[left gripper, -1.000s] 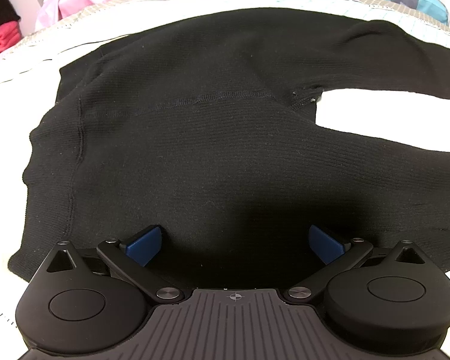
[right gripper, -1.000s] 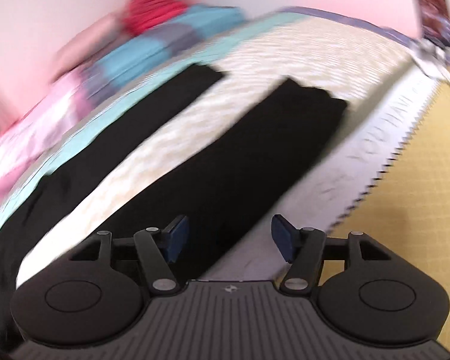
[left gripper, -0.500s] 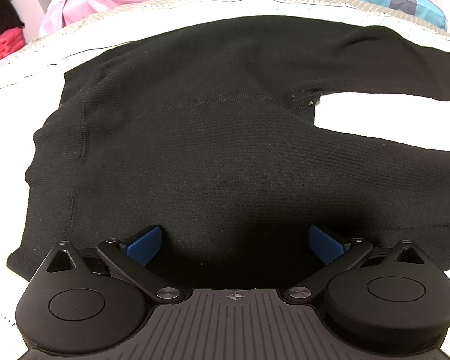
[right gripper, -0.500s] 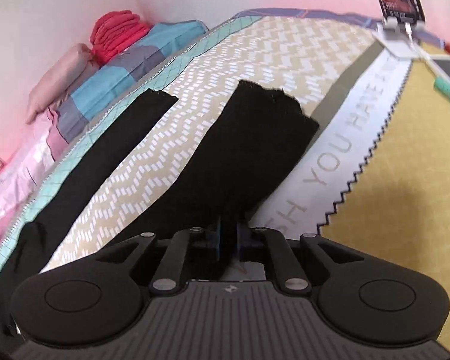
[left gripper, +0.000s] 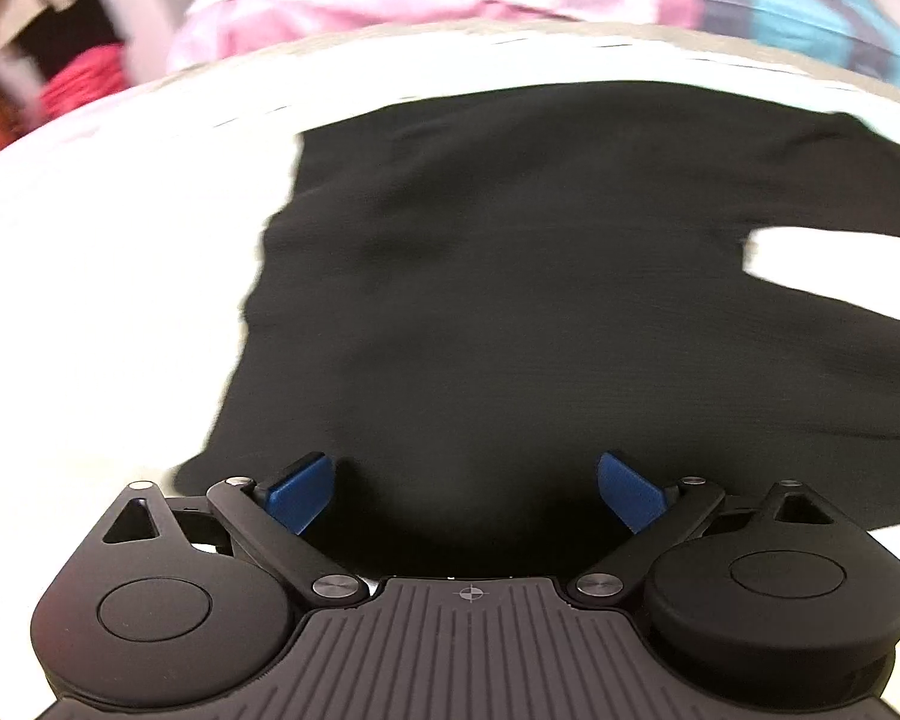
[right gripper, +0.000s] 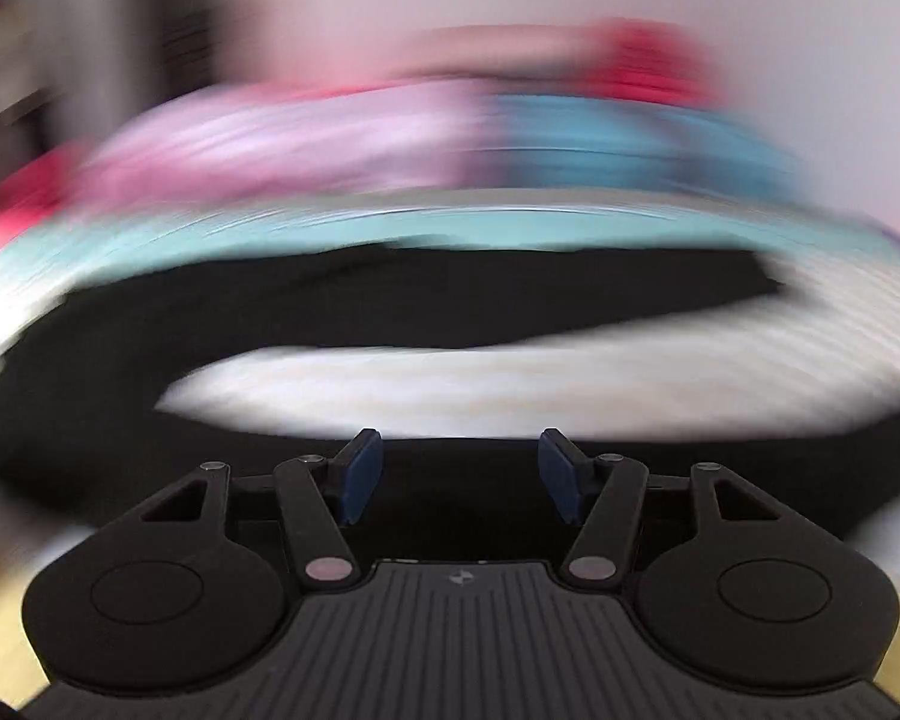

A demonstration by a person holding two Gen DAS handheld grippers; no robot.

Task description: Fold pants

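The black pants [left gripper: 510, 300] lie flat on the pale bed cover, waist to the left, legs running off to the right. My left gripper [left gripper: 465, 489] is open, its blue pads [left gripper: 300, 489] low over the near edge of the waist part. In the blurred right wrist view the pants [right gripper: 390, 300] show as two black legs with pale cover between them. My right gripper [right gripper: 459, 480] is open and empty over the near leg.
Pink and blue striped bedding [left gripper: 390, 6] lies along the far side of the bed. Red folded cloth [left gripper: 78, 78] sits at the far left. Yellow mat [right gripper: 0, 630] shows at the right view's lower left corner.
My right gripper was shut on the near leg's hem half a second ago; now it is open and has swung fast to the left. My left gripper shifted left along the waist.
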